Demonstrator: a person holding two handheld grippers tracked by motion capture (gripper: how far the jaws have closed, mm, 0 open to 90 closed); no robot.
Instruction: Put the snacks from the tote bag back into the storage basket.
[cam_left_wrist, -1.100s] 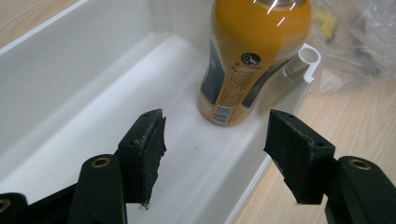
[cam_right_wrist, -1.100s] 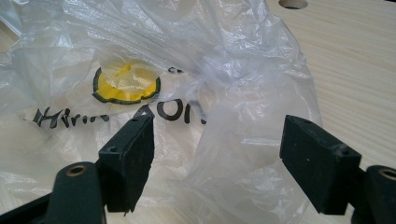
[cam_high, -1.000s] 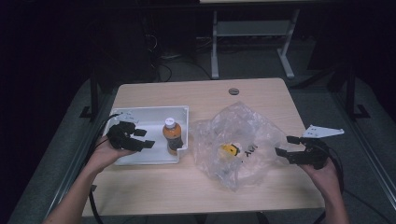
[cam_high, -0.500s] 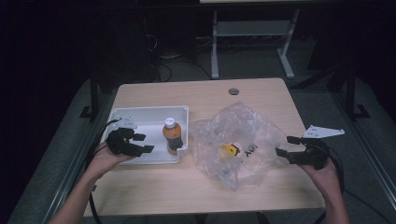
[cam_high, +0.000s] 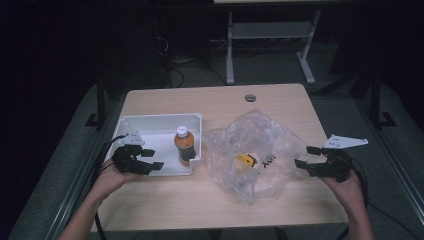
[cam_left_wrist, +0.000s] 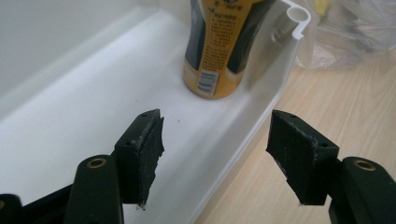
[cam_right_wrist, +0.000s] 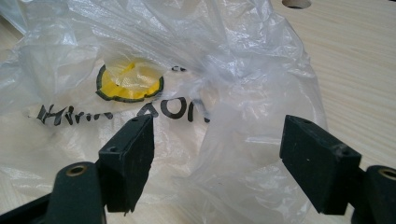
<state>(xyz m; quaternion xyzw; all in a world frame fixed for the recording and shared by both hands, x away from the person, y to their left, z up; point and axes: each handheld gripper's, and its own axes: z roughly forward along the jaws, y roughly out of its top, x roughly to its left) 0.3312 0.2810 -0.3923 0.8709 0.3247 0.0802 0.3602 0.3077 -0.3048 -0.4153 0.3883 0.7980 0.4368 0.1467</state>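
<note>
Both claws, left (cam_high: 152, 159) and right (cam_high: 306, 156), gape empty; bag (cam_high: 252, 152) looks flimsy and slippery, so I'd pinch a gathered fold.

room: dark | floor (cam_high: 60, 165): grey | white metal frame (cam_high: 265, 35) behind

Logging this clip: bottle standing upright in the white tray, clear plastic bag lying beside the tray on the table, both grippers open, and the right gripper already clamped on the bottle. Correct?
Not quite. The right gripper holds nothing: in the right gripper view its jaws stand open at the edge of the plastic bag. The bottle stands upright in the white tray, untouched, ahead of the open left gripper. The rest holds.
</note>
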